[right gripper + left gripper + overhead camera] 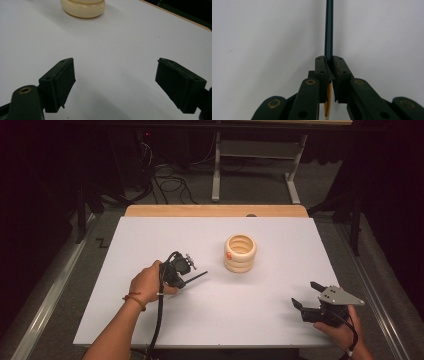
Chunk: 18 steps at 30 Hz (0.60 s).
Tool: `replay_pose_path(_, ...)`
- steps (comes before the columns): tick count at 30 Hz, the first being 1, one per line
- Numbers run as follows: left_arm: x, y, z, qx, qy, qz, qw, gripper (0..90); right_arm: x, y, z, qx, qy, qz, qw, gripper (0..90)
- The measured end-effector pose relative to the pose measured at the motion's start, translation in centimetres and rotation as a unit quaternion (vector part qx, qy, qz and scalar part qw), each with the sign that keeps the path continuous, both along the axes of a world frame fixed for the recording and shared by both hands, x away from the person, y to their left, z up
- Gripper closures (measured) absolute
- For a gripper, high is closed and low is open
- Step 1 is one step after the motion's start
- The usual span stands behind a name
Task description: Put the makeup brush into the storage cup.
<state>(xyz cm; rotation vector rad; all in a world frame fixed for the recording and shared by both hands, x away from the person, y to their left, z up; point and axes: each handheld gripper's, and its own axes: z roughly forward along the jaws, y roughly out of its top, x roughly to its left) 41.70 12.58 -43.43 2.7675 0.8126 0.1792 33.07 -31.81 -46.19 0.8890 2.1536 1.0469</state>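
Jaws of your left gripper [329, 75] are clamped on a thin dark pencil [329, 27], its tip pointing toward the cream ringed holder [240, 252] mid-counter [150, 227]. Next, probably, lift and drop it in upright. Your right gripper [115, 85] waits, jaws wide apart.
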Motion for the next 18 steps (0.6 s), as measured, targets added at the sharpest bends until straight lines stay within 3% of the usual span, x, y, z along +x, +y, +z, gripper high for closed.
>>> replay_pose_path(3,-0.3,-0.3,0.5,0.006,-0.013,-0.014,0.9998,83.6,0.0,0.0,0.0,0.003,0.002,0.005,1.0,17.0)
replay_pose_path(7,-0.6,-0.8,1.4,-0.003,-0.022,-0.026,0.9994,83.6,-0.1,0.1,0.1,0.012,0.007,0.009,0.9999,17.6)
replay_pose_path(12,-1.0,-1.4,1.9,-0.003,-0.026,-0.045,0.9987,83.6,-0.2,0.3,0.2,0.01,0.012,0.02,0.9997,19.1)
replay_pose_path(18,-1.4,-2.3,2.3,-0.012,-0.028,-0.067,0.9973,83.6,-0.2,0.5,0.5,0.025,0.021,0.039,0.9987,22.0)
